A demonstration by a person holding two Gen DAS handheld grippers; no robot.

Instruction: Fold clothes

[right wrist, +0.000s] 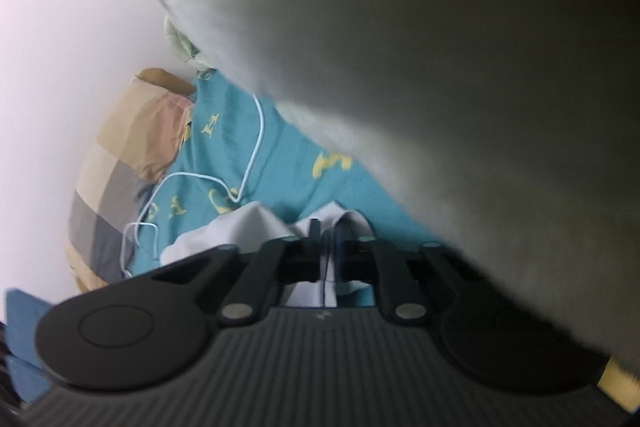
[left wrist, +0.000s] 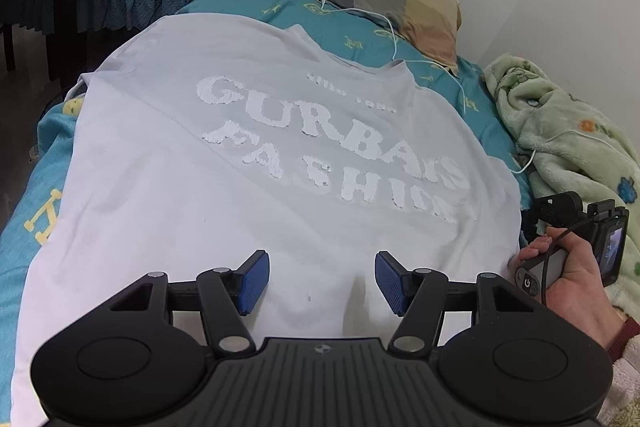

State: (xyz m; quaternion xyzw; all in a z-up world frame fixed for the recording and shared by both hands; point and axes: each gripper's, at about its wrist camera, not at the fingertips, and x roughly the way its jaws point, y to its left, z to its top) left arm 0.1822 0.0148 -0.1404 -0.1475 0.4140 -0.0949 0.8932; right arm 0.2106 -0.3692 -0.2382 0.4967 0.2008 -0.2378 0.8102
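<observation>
Right tool (right wrist: 328, 227) pinches white shirt (left wrist: 240, 167) beneath blurred blanket (right wrist: 440, 67); left tool (left wrist: 322, 279) gapes.

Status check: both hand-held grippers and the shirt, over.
Left hand-held gripper open above the white printed T-shirt. Right hand-held gripper shut on shirt edge. White charging cable near the collar; green fleece blanket alongside.

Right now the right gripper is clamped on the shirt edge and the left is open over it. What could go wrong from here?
1. The white cable runs along the T-shirt collar; folding may drag it.
2. The right gripper pinches only a small bunch of fabric, which might slip.
3. The green blanket crowds the right gripper and could catch in the fold. The left gripper holds nothing.
</observation>
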